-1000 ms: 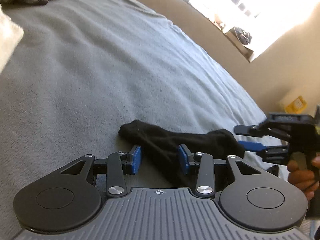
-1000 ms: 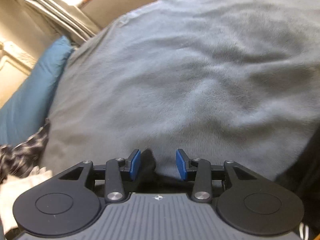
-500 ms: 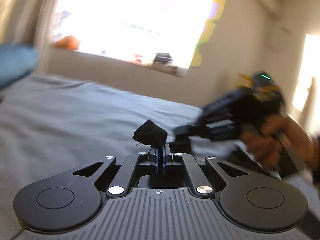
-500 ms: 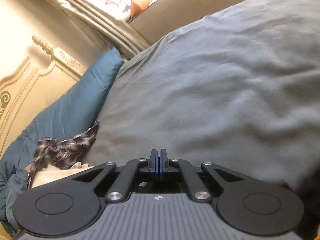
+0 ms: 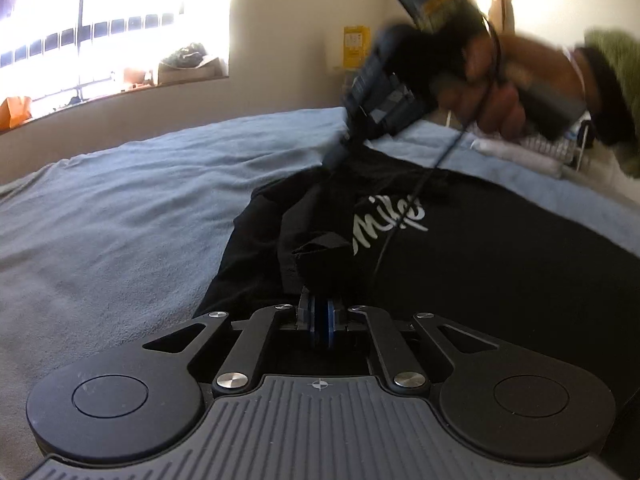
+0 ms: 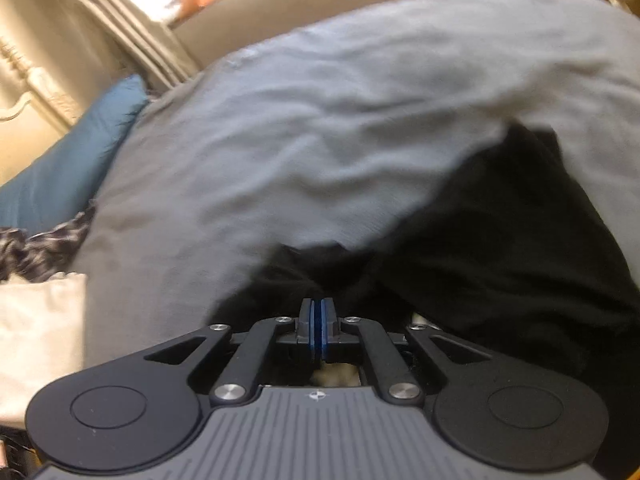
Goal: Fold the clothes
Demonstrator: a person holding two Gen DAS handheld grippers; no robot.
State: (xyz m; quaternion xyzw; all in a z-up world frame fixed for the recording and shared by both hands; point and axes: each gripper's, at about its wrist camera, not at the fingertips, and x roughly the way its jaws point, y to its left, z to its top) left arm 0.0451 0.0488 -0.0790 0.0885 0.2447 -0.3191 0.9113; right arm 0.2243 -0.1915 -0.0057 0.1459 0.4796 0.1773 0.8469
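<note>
One garment: a black shirt [image 5: 472, 248] with white script lay spread over the grey bed cover [image 5: 120, 216], partly lifted and rumpled at the end nearest me.
Left grip: my left hand-held gripper [image 5: 319, 312] had its blue pads pressed together on a bunched fold of the black shirt, which stood up just ahead of the tips.
Right grip: my right hand-held gripper [image 6: 318, 316] was likewise pressed together, pinching black cloth at its tips; in the left view it hung above the shirt's far edge, blurred.
Lie of the shirt: from my left hand-held gripper it ran forward and to the right, long axis slanting toward the right one; in the right view it trailed to the right and below.
Nearer hand: each held its own end, so neither was nearer overall.
Stage, as I judged: both ends were held taut between my hands; whether I was spreading it flat or carrying a fold over, I couldn't tell.
Around: a teal pillow [image 6: 68, 168] and a plaid garment [image 6: 36, 248] lay well apart at the bed's head.
</note>
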